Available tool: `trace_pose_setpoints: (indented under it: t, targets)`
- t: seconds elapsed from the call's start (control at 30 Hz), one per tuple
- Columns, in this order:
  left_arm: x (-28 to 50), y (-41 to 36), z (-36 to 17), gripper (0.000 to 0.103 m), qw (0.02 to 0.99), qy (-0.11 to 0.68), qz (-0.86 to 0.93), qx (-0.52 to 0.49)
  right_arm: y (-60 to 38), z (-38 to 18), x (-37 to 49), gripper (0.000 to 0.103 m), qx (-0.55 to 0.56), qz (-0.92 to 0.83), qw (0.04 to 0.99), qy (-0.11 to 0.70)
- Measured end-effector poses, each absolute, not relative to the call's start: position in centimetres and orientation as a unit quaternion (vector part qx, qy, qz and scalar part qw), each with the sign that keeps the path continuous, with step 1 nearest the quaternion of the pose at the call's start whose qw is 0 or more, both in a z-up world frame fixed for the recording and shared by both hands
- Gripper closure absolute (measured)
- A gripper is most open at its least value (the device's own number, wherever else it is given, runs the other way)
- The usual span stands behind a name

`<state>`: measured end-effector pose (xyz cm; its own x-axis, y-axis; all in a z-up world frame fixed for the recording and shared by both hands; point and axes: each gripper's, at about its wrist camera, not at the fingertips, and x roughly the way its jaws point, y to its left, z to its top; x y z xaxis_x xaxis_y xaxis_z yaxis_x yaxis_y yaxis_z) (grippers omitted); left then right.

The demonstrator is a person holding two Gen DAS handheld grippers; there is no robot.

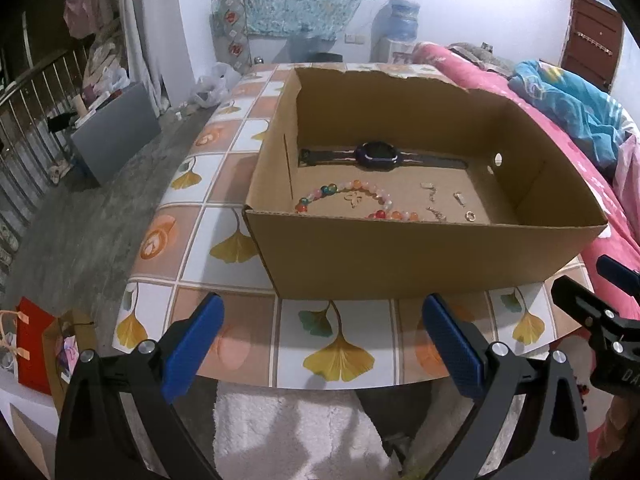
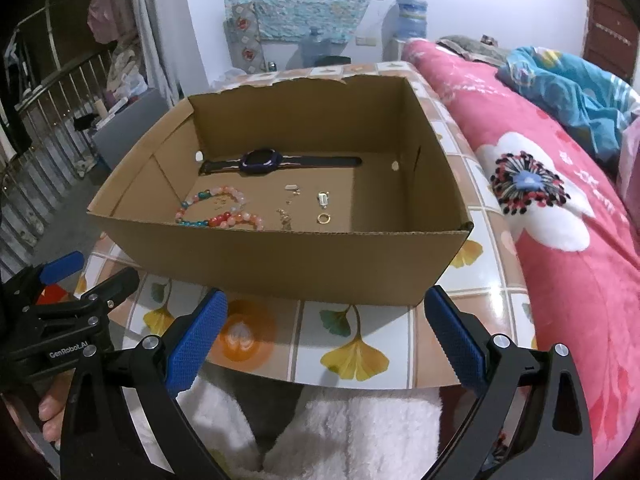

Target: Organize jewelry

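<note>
From the left wrist, the small gold ring (image 1: pixel 469 216) could be lost if the tall brown cardboard box (image 1: pixel 424 256) is bumped by the wide-open, empty left fingers (image 1: pixel 192 346), and from the right wrist the bead bracelet (image 2: pixel 218 212) is seen beyond the wide-open, empty right fingers (image 2: pixel 454 342).

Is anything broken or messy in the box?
Yes, a bit. The cardboard box's far wall has a ragged, torn top edge. Inside, the watch, bead bracelet, gold ring and tiny pieces lie loose on the bottom.
</note>
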<state>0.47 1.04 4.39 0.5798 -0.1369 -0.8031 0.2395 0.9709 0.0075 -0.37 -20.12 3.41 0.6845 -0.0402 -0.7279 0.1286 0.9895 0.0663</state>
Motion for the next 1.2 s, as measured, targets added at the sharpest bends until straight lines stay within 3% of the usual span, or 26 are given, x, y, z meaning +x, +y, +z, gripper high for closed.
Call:
trace_pose_setpoints:
  t: [1.2]
  targets:
    - [0.95, 0.26, 3.79, 0.006, 0.885, 0.451, -0.094, 0.07, -20.34, 3.03, 0.72, 0.008, 0.064, -0.053, 0.907, 0.413]
